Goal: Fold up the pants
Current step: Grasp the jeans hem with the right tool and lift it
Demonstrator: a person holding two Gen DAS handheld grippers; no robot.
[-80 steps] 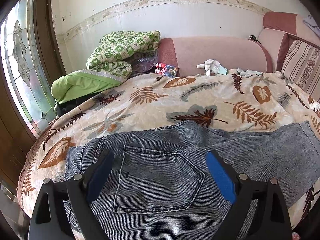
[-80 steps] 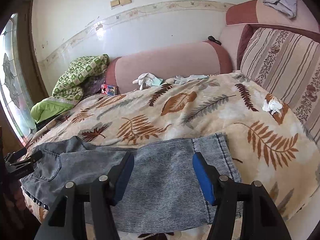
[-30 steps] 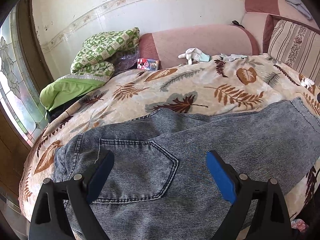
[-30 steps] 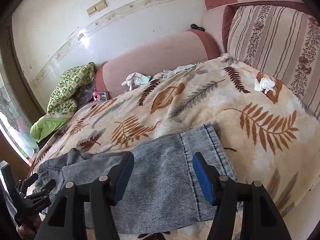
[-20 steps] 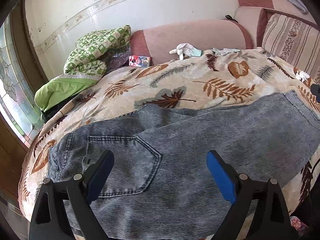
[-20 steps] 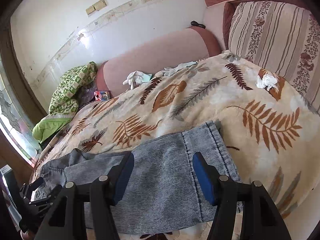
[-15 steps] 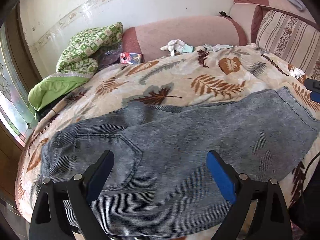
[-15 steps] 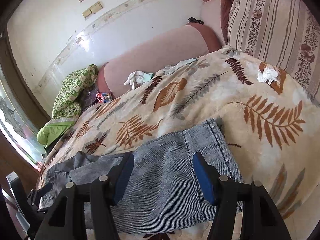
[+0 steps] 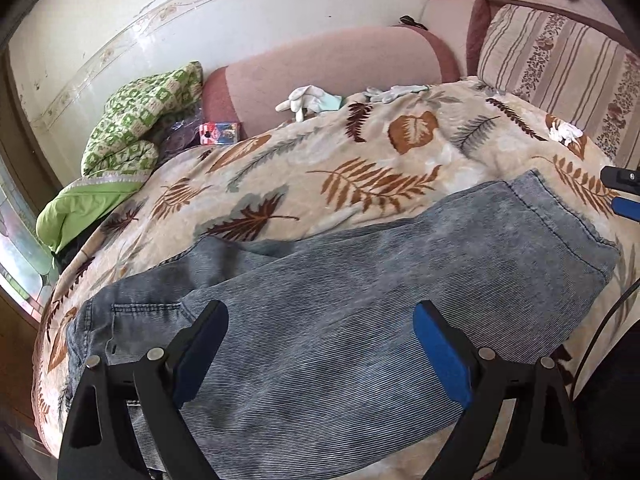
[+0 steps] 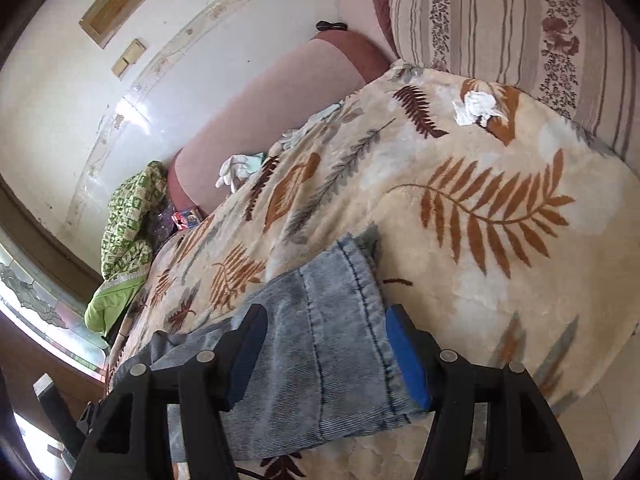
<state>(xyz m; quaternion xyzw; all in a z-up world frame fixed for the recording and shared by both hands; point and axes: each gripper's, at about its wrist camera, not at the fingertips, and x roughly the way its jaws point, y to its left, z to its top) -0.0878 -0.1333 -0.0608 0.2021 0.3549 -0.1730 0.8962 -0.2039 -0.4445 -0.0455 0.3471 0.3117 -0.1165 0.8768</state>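
Denim fills the near ground of both wrist views: grey-blue jeans (image 9: 360,312) lie flat along the front edge of a leaf-print blanket (image 9: 360,168) that covers the bed, already doubled leg on leg, waist at the left end and hem at the right; the left gripper (image 9: 320,344) hangs over the seat and thigh with its blue pads spread wide and nothing between them, the back pocket (image 9: 148,320) just beside its left finger; the right gripper (image 10: 324,344) hovers over the leg end, its fingers apart and straddling the cuff (image 10: 360,300) without pinching it, the hem stitching running close along the right pad; by my reading the step in hand is the approach to the crosswise fold, not yet a grasp; the next move calls for the right gripper to come down and close on both layers of the cuff together, then carry them toward the waistband while the left steadies or pins the middle so the fold line stays straight; a bite on one layer alone would drag the legs apart; farther off, white gloves (image 9: 308,98) lie at the foot of a pink bolster (image 9: 340,64), a crumpled tissue (image 10: 476,108) rests on the blanket near a striped cushion (image 10: 500,20), and a green patterned quilt (image 9: 140,120) is heaped at the far left.
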